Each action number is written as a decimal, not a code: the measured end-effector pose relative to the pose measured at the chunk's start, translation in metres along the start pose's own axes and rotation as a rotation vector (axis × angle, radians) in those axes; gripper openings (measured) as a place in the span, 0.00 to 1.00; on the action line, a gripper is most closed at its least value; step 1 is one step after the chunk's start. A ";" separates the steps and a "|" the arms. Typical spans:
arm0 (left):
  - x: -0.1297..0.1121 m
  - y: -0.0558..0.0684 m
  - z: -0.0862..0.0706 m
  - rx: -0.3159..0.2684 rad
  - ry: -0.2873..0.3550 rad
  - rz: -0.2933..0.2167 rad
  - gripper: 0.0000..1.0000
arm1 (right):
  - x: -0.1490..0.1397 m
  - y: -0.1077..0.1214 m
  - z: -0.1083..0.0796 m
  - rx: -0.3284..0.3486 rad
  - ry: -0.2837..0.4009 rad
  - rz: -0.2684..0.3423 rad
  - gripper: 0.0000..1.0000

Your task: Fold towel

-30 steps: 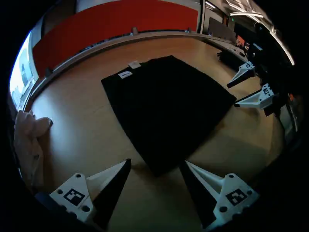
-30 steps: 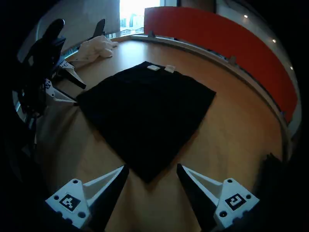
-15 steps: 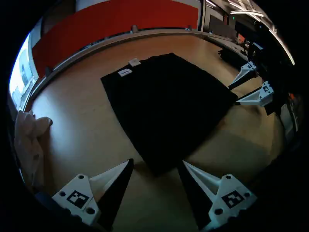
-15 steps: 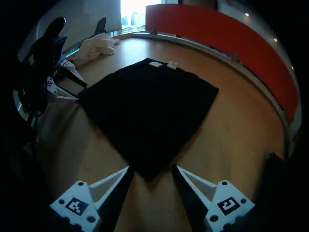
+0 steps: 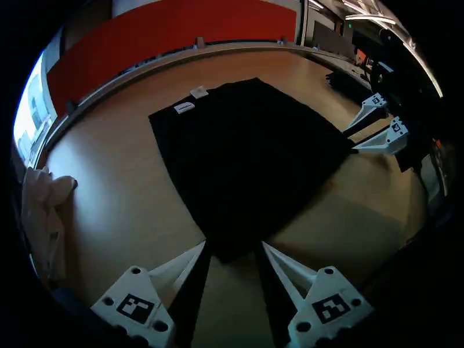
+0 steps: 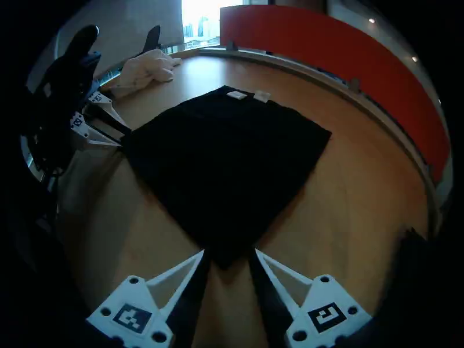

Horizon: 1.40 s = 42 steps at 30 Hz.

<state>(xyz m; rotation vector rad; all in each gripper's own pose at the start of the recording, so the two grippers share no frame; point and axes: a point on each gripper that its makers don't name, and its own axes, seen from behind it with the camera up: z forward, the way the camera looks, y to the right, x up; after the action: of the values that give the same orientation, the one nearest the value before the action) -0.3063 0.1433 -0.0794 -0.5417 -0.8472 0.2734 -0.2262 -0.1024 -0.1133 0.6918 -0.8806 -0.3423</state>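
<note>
A black towel (image 5: 249, 151) lies flat on the wooden table (image 5: 116, 180), with small white tags (image 5: 184, 107) at its far edge. My left gripper (image 5: 233, 246) is down at the nearest corner, fingers partly closed with the corner between them and a gap still showing. In the right gripper view the towel (image 6: 226, 168) spreads ahead, and my right gripper (image 6: 227, 252) straddles its own corner the same way. Each gripper also shows from the other side: the right gripper (image 5: 349, 142) at the towel's right corner, the left gripper (image 6: 124, 138) at its left corner.
A crumpled white cloth (image 5: 43, 214) (image 6: 145, 66) lies near the table edge by the window. A red wall panel (image 5: 174, 29) runs behind the table's curved far edge. A dark object (image 5: 342, 84) sits at the far right of the table.
Both grippers have moved forward onto their towel corners, and both pairs of fingers have narrowed around those corners. The towel lies as before.
</note>
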 end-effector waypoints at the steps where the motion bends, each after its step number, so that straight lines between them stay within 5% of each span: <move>1: 0.000 0.000 0.000 0.000 -0.001 0.000 0.45 | 0.000 0.000 0.000 0.000 0.000 0.000 0.41; 8: 0.002 -0.001 0.002 0.010 -0.007 -0.009 0.15 | -0.001 -0.005 0.000 0.012 0.002 -0.001 0.22; 21: 0.010 0.002 -0.006 0.006 -0.002 -0.048 0.10 | 0.013 -0.004 -0.012 -0.011 0.051 0.030 0.18; 42: 0.057 0.012 -0.071 0.001 0.057 -0.051 0.10 | 0.059 -0.002 -0.083 -0.063 0.174 0.034 0.18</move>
<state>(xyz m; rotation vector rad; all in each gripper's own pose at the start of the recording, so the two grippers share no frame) -0.2152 0.1541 -0.0884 -0.5242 -0.8042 0.2109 -0.1239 -0.1013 -0.1164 0.6374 -0.7127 -0.2740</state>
